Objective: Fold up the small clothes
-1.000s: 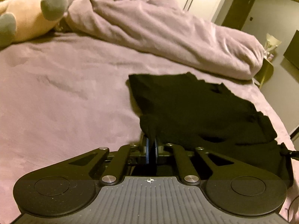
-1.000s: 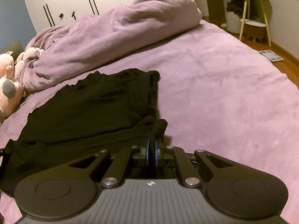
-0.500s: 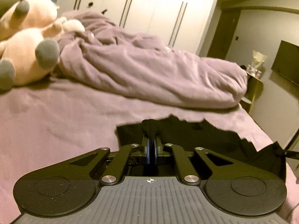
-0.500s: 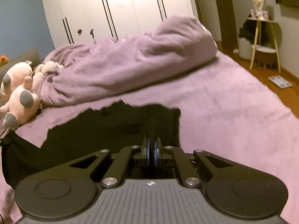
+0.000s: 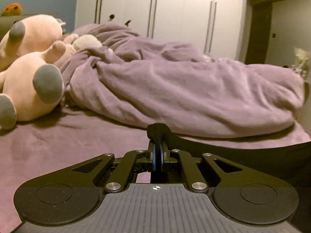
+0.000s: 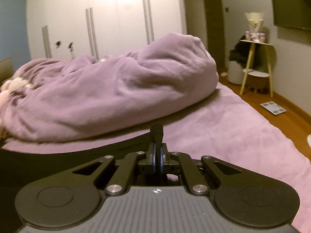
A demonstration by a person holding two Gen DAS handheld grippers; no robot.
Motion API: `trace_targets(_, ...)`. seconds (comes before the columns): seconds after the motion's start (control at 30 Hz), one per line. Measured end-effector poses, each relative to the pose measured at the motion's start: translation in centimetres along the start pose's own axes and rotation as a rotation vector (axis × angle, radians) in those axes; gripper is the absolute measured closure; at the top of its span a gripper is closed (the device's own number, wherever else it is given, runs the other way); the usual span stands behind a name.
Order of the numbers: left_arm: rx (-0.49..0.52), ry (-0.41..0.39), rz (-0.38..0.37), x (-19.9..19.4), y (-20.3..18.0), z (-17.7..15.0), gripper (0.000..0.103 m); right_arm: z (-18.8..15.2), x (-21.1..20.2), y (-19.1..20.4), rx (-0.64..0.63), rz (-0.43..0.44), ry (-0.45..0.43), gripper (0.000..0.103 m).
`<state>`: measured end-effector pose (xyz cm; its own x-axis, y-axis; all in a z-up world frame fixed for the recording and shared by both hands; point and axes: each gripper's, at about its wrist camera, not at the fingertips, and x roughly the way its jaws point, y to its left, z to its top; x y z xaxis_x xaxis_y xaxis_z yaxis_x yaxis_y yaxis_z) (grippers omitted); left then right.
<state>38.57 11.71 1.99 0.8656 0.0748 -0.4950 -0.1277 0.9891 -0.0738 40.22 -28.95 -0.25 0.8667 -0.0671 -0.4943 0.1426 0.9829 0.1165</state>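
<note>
Both the left gripper (image 5: 157, 145) and right gripper (image 6: 157, 145) are clamped on corners of the black garment (image 5: 243, 155), its edge stretched taut just short of the heaped blanket (image 5: 184, 93).

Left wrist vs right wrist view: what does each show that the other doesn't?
Left wrist only: the pink plush toys at the head of the bed and the left gripper, shut on a bunched corner of the black garment.

Right wrist only: the wooden floor beside the bed, a scale on it, a side table, a wall screen, and the right gripper, shut on the garment's other corner.

Both: the garment's edge stretched between the grippers, the heaped purple duvet, the purple bed cover and the white wardrobe doors.
</note>
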Motion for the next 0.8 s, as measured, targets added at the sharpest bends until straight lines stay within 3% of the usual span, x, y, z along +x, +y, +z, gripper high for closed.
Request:
trace_targets(0.17, -0.007, 0.083, 0.091, 4.4, -0.6, -2.4, 0.096, -1.0, 4.1, 0.5, 0.012, -0.027, 0.028, 0.099)
trace_targets(0.23, -0.026, 0.131, 0.092, 5.1, -0.2, -3.6, 0.092, -1.9, 5.1, 0.7, -0.003, -0.025, 0.052, 0.098)
trace_targets(0.3, -0.044, 0.150, 0.068, 4.6, 0.4, -4.4, 0.082, -2.6, 5.2, 0.5, -0.012, -0.038, 0.073, 0.096)
trace_targets(0.5, -0.064, 0.192, -0.065, -1.2, 1.9, -7.0, 0.056, -5.1, -1.4, -1.0, -0.061, -0.011, 0.022, 0.083)
trace_targets(0.63, -0.046, 0.243, -0.082, -4.8, 1.5, -10.5, 0.051, -8.7, -5.7, -3.4, -0.014, -0.004, 0.099, 0.079)
trace_targets(0.7, -0.056, 0.270, -0.089, -6.0, 1.6, -12.0, 0.049, -10.2, -6.9, -4.7, 0.037, 0.015, 0.159, 0.070)
trace_targets(0.8, -0.137, 0.301, -0.127, -7.4, 2.4, -13.2, 0.049, -11.6, -8.2, -5.8, 0.078, 0.058, 0.198, 0.062)
